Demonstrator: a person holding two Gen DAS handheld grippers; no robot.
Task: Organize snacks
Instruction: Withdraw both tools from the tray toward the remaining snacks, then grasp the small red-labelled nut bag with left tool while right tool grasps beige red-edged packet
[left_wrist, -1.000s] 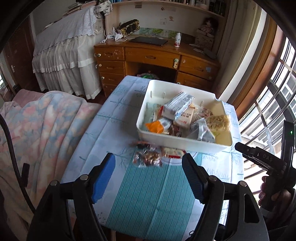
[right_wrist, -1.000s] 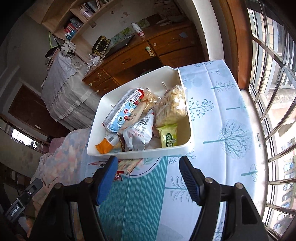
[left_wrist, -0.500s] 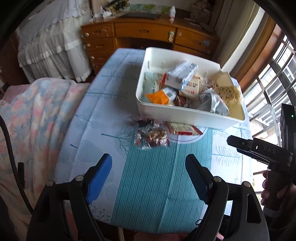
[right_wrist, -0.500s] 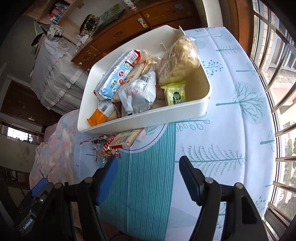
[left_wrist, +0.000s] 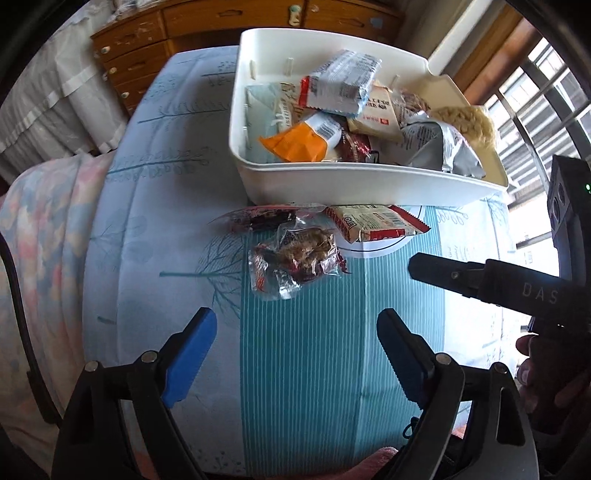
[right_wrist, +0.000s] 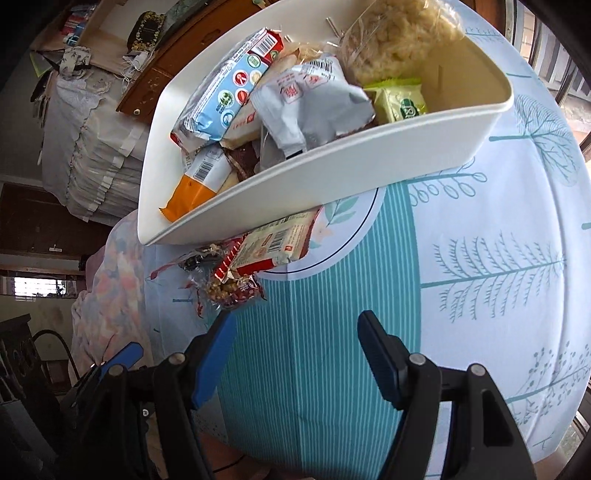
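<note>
A white bin (left_wrist: 369, 184) (right_wrist: 332, 173) full of snack packets stands on the table. Three loose snacks lie in front of it: a clear nut packet (left_wrist: 295, 258) (right_wrist: 229, 288), a dark red packet (left_wrist: 258, 218) (right_wrist: 195, 258), and a beige and red biscuit pack (left_wrist: 369, 223) (right_wrist: 277, 242). My left gripper (left_wrist: 295, 343) is open and empty, hovering just before the nut packet. My right gripper (right_wrist: 295, 343) is open and empty, near the same snacks; it also shows at the right of the left wrist view (left_wrist: 480, 280).
The table has a blue and white tree-print cloth (left_wrist: 166, 221) with a teal striped band (right_wrist: 314, 369). A pastel blanket (left_wrist: 37, 240) lies at the left. A wooden desk (left_wrist: 221, 22) stands behind. Barred windows (left_wrist: 546, 92) are at the right.
Both grippers have moved forward and tilted down toward the table. The bin and loose snacks now look larger and closer. Both stay open and empty.
</note>
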